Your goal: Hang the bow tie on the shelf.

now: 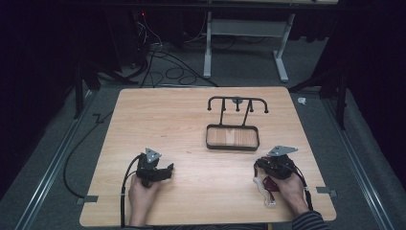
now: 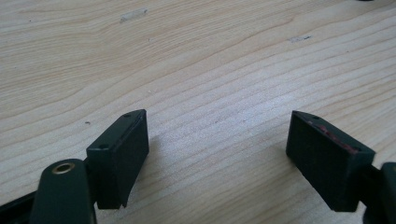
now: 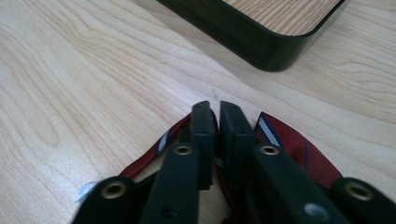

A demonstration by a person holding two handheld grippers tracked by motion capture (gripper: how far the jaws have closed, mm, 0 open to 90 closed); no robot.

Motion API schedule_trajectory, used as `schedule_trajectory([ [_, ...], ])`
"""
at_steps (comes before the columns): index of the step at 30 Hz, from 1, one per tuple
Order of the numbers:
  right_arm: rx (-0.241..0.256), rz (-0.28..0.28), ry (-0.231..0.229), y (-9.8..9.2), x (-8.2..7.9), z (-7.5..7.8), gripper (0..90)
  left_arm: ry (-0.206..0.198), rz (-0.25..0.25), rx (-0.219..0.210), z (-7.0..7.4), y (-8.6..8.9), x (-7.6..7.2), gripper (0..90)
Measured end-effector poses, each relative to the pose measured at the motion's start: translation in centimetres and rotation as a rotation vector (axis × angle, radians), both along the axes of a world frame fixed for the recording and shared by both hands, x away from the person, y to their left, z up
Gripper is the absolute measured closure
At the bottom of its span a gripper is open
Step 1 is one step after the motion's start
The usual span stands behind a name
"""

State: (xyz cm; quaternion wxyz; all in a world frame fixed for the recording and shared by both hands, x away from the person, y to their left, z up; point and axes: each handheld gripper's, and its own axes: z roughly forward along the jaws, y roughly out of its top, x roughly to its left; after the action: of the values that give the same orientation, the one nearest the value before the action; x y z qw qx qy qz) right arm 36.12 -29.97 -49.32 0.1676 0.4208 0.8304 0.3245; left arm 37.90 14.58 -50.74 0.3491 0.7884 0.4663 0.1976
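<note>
1. Two hand-held grippers at the near edge of a light wooden table [image 1: 191,129], seen from the high view.
2. Left gripper [image 1: 165,171] at about seven o'clock on the tabletop, gripped by the person's left hand [image 1: 142,191], jaws pointing toward three o'clock.
3. From the left gripper view, left gripper [image 2: 217,154] spread wide apart, nothing between the jaws, bare wood grain beneath.
4. Right gripper [image 1: 264,165] at about five o'clock, gripped by the right hand [image 1: 289,189], grey three-cornered plate on top.
5. From the right gripper view, right gripper [image 3: 217,109] pressed together on a dark red striped tie [image 3: 299,149], cloth bulging out on both sides of the jaws and lying on the table.
6. From the high view, tie [image 1: 272,184] tucked under the right hand at five o'clock, a pale strip trailing toward six o'clock.
7. Black tray [image 1: 232,146] with wood-look floor just past the right gripper at about one o'clock from the table's centre, not touching the tie; corner of tray [image 3: 261,46] close ahead of the shut jaws.
8. Black hook rack [image 1: 238,101] standing upright at the tray's far side.
</note>
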Motion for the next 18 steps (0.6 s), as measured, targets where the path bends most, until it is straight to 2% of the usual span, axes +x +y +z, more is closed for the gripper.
schedule_trajectory([
  [7,-0.016,0.011,-0.012,0.1,-0.1,0.0,90.0,0.000,0.000,0.000,0.0,0.0,0.0,21.5],
  [11,0.027,-0.006,-0.030,-0.5,-0.3,0.6,90.0,0.000,0.000,0.000,0.0,0.0,0.0,21.5],
  [14,0.078,-0.033,-0.041,-1.3,-0.7,1.5,90.0,0.000,0.000,0.000,0.0,0.0,0.0,21.5],
  [18,0.115,-0.065,-0.055,-2.4,-1.2,2.5,90.0,0.000,0.003,0.000,0.0,0.0,0.0,21.3],
])
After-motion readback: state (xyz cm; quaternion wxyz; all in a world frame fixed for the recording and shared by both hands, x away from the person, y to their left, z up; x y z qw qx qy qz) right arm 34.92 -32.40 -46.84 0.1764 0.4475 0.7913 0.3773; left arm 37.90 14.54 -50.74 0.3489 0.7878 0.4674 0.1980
